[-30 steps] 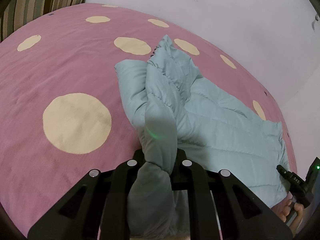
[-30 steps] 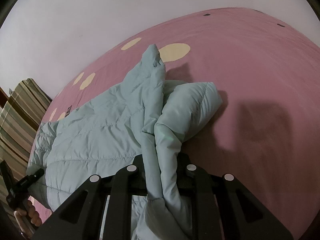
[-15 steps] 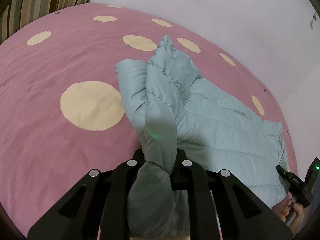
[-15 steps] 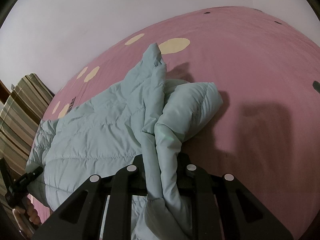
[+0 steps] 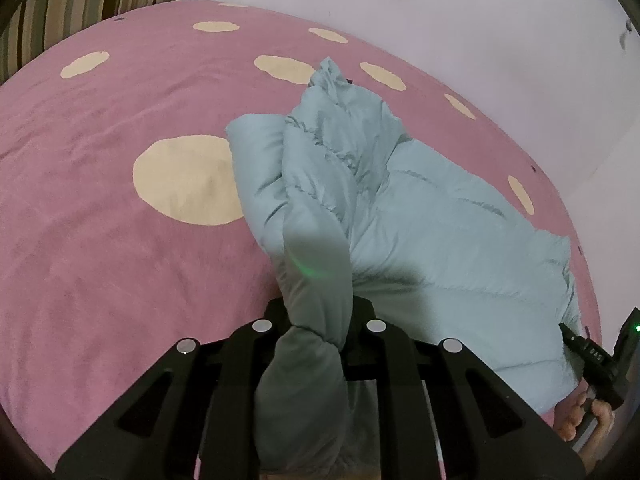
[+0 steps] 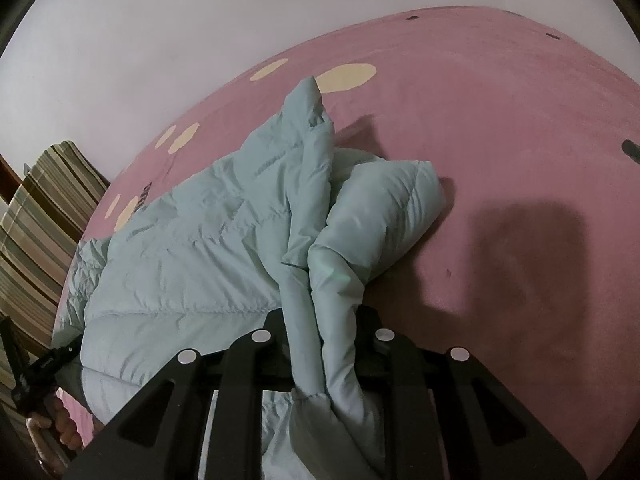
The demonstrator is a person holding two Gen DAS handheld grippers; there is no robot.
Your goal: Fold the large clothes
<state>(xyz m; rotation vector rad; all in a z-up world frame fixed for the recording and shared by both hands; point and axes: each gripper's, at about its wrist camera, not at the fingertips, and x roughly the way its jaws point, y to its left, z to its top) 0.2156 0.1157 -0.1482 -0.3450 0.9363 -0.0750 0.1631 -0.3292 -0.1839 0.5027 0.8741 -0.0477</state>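
A pale blue-green puffer jacket (image 5: 432,236) lies on a pink bedspread with cream dots (image 5: 100,240). My left gripper (image 5: 318,312) is shut on a bunched edge of the jacket, which runs up between its fingers. The right gripper (image 6: 322,320) is likewise shut on a gathered edge of the jacket (image 6: 192,256). In the left wrist view the other gripper (image 5: 592,356) and a hand show at the lower right. The right wrist view has the other gripper (image 6: 44,364) with a hand at the lower left. A puffy sleeve (image 6: 384,216) sticks out to the right there.
A pale wall (image 5: 440,20) borders the far side of the bed. Striped fabric (image 6: 36,216) stands beyond the bed's edge at the left of the right wrist view. Bare pink bedspread (image 6: 520,160) stretches to the right of the jacket.
Both grippers have slid across the bed with the jacket edges held: in the left view the big cream dot drifted right until it meets the jacket; the grips look unchanged.
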